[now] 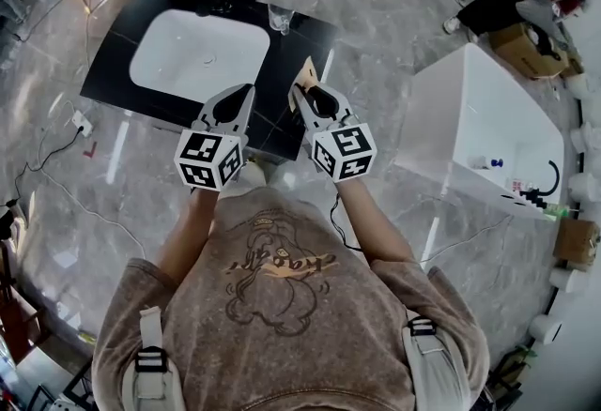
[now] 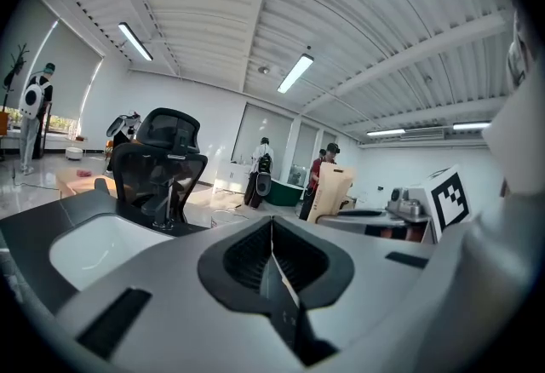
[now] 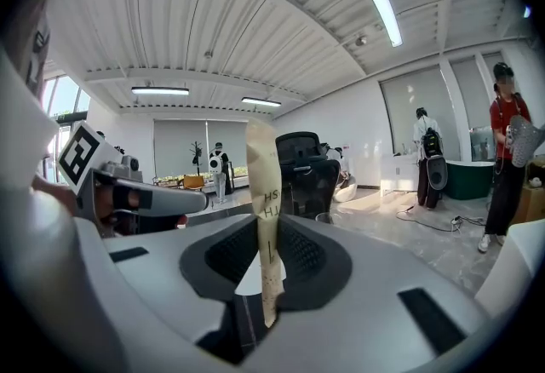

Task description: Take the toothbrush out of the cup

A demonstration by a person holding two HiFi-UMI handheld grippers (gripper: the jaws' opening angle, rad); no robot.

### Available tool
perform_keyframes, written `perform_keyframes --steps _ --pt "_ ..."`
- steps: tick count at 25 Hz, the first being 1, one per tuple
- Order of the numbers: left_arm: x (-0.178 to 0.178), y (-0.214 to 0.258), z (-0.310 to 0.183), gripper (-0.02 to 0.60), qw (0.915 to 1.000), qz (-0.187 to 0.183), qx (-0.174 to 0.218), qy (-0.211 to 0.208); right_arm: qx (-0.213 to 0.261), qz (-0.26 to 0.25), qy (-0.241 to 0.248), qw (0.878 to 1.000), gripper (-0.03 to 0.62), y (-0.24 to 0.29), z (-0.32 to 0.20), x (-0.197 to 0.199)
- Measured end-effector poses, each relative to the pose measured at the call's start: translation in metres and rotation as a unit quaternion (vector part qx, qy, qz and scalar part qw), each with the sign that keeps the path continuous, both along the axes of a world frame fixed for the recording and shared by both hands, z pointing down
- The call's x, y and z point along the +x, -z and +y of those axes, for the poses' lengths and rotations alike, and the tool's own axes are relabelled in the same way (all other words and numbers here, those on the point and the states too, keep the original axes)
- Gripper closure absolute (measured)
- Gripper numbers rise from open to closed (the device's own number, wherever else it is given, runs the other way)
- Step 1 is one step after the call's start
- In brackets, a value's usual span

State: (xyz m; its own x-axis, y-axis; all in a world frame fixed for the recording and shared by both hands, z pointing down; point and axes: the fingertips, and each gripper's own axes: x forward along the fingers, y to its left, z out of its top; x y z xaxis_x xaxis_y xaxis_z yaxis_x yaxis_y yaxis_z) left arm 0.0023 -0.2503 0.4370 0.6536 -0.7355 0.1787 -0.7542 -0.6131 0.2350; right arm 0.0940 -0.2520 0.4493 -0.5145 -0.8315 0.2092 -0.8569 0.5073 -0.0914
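The right hand-held gripper point(image 1: 305, 98) pinched an upright tan strip point(image 3: 264, 192), seemingly the wrapped toothbrush, clear of the cup point(image 1: 280, 18) standing ahead on the bench point(image 1: 111, 62); the left hand-held gripper point(image 1: 242, 99) was closed and empty.

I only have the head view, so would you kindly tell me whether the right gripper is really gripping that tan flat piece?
Observer: Yes; the right gripper view shows the grey right gripper shut on a tan paper strip, seen edge-on.
Operator: Thank you; is anything printed on it?
Observer: Dark letters, only partly legible.
Operator: And the left gripper, please?
Observer: The grey left gripper has its jaws together, with nothing between them.
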Motion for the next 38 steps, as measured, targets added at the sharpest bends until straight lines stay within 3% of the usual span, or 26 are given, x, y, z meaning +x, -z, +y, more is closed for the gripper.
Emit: perform_keyframes --steps 16,38 --pt "-0.008 0.006 0.07 0.565 0.9998 -0.008 0.004 0.019 0.007 0.0 0.003 1.0 0.514 0.006 0.067 0.003" --pt "-0.047 0.008 0.189 0.565 0.9997 -0.012 0.01 0.02 -0.005 -0.026 0.013 1.0 0.514 0.001 0.194 -0.033"
